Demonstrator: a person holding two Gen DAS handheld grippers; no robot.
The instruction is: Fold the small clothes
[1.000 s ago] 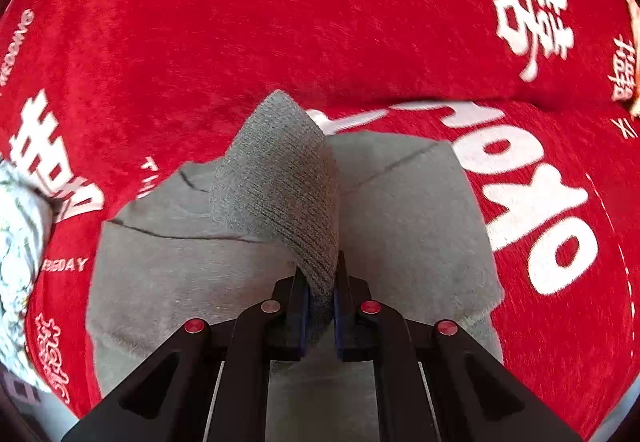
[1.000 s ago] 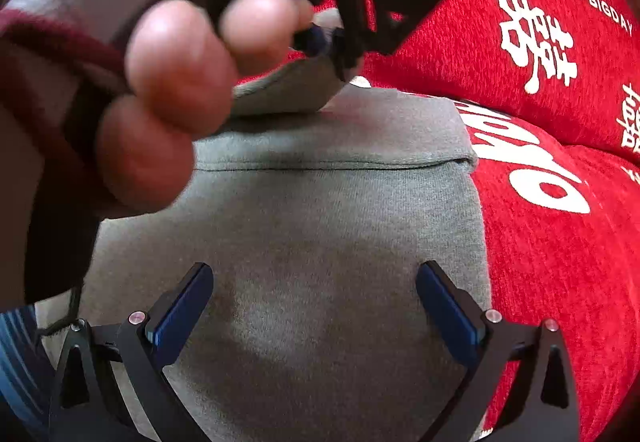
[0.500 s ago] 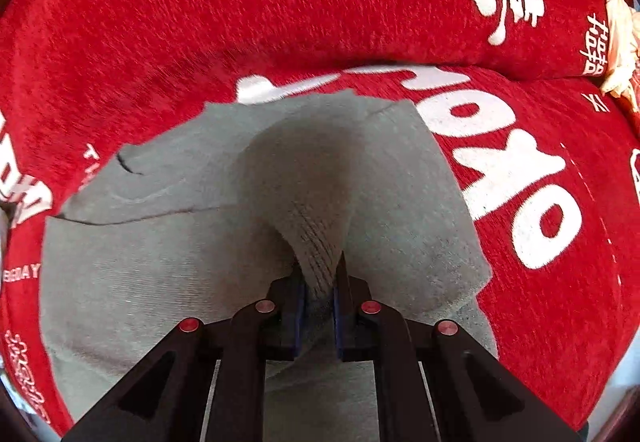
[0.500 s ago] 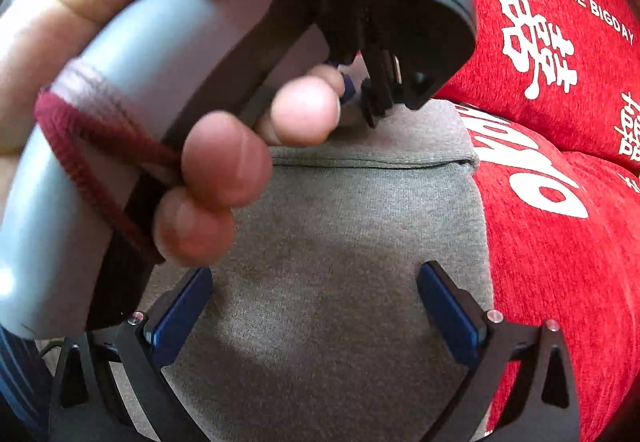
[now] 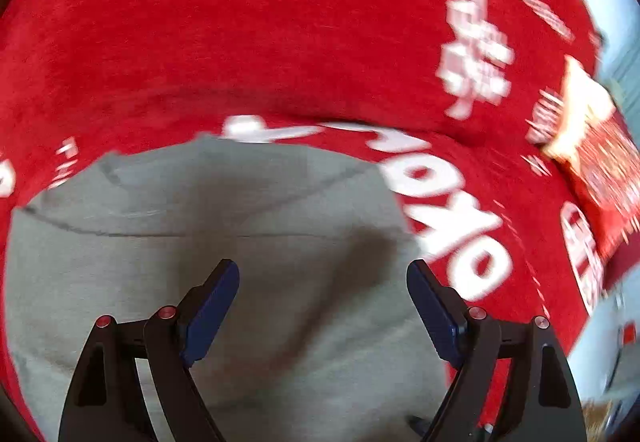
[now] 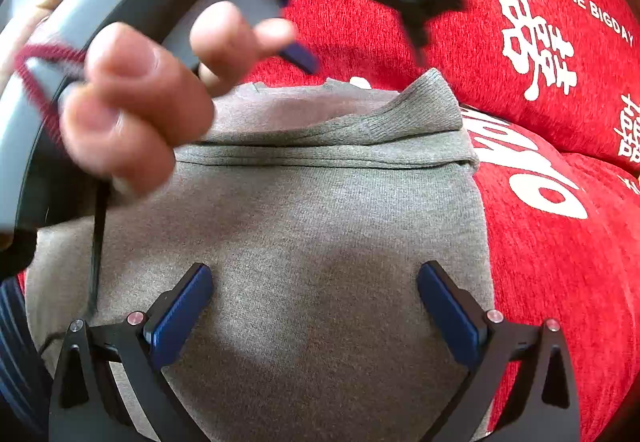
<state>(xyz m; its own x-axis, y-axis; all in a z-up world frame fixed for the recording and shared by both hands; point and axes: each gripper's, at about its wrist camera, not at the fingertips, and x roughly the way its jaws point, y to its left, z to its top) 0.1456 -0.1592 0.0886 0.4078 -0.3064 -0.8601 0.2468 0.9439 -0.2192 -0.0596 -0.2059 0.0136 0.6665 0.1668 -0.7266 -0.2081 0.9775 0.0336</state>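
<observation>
A grey knit garment [image 5: 248, 242] lies flat on a red cloth with white lettering [image 5: 280, 42]. My left gripper [image 5: 322, 282] is open and empty just above the garment; the view is blurred by motion. In the right wrist view the garment [image 6: 320, 242] fills the middle, with its ribbed sleeve cuff [image 6: 416, 110] folded across the top. My right gripper [image 6: 314, 288] is open and empty over the garment's body. The hand holding the left gripper [image 6: 132, 94] fills the upper left there, and one of the left gripper's blue fingertips [image 6: 300, 56] shows above the garment.
The red cloth [image 6: 560, 242] extends to the right of the garment. A red and cream patterned item [image 5: 592, 146] lies at the far right edge in the left wrist view. A cable [image 6: 98, 242] hangs from the left gripper over the garment's left side.
My left gripper has opened and let go of the sleeve cuff, which now lies folded across the garment. The left gripper has lifted and swung away. My right gripper has stayed still.
</observation>
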